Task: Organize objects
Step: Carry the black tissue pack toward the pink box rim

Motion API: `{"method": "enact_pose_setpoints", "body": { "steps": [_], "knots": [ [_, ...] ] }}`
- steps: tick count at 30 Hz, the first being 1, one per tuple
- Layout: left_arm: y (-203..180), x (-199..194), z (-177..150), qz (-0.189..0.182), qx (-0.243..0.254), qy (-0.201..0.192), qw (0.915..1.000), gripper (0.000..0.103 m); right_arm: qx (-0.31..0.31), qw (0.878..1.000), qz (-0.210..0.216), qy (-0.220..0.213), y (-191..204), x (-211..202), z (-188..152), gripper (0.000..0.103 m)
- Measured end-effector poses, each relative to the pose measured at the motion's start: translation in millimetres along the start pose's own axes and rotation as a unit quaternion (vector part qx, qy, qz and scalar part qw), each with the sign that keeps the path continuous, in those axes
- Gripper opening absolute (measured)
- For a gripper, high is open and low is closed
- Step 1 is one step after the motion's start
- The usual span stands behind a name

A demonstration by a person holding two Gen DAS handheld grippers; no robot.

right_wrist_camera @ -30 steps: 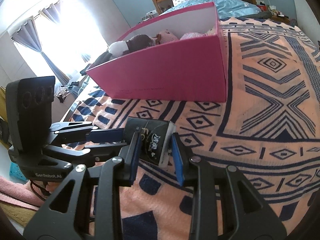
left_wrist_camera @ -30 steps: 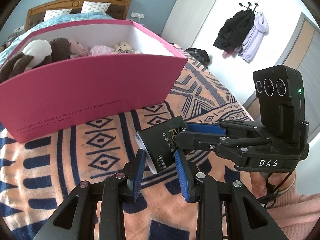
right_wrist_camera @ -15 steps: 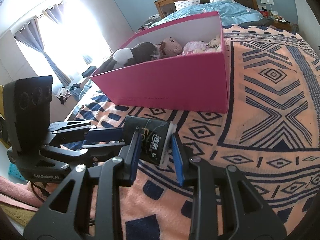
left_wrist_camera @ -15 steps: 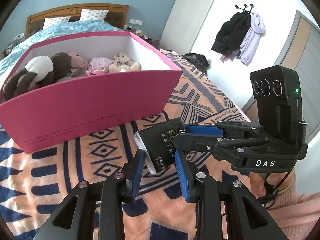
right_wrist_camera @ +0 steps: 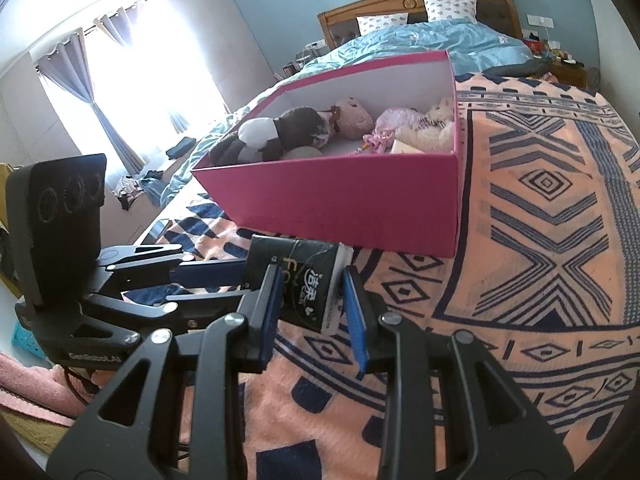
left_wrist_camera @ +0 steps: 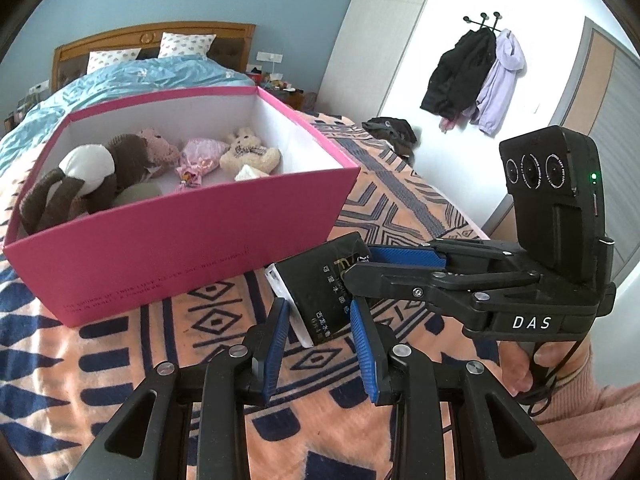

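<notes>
A black tissue pack (left_wrist_camera: 320,292) with white print is held above the patterned blanket, in front of the pink box (left_wrist_camera: 168,248). My left gripper (left_wrist_camera: 318,322) and my right gripper (right_wrist_camera: 310,300) both close on it from opposite sides. The pack also shows in the right wrist view (right_wrist_camera: 308,280). The right gripper crosses the left wrist view (left_wrist_camera: 400,272), and the left gripper crosses the right wrist view (right_wrist_camera: 208,272). The pink box (right_wrist_camera: 340,208) is open on top and holds several plush toys (left_wrist_camera: 92,176).
An orange and navy patterned blanket (right_wrist_camera: 540,240) covers the bed. A blue duvet and pillows (left_wrist_camera: 132,72) lie behind the box by the wooden headboard. Coats (left_wrist_camera: 476,76) hang on the right wall. A window with curtains (right_wrist_camera: 112,80) is at the left.
Both grippers have risen with the tissue pack held between them, so the inside of the pink box and its plush toys now show more fully.
</notes>
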State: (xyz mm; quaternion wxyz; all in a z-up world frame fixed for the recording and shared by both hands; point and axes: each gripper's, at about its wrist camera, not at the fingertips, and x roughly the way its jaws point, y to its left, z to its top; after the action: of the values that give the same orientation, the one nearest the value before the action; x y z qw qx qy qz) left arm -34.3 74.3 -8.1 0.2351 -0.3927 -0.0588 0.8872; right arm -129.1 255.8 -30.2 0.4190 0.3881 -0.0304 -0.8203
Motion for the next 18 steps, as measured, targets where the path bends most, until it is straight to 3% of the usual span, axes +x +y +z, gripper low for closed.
{"method": "enact_pose_setpoints", "body": {
  "steps": [18],
  "knots": [
    [-1.8,-7.1,8.6,0.005,0.010,-0.014,0.9998,0.031,-0.013,1.000,-0.002,-0.012,5.7,-4.5,11.3,0.034]
  ]
}}
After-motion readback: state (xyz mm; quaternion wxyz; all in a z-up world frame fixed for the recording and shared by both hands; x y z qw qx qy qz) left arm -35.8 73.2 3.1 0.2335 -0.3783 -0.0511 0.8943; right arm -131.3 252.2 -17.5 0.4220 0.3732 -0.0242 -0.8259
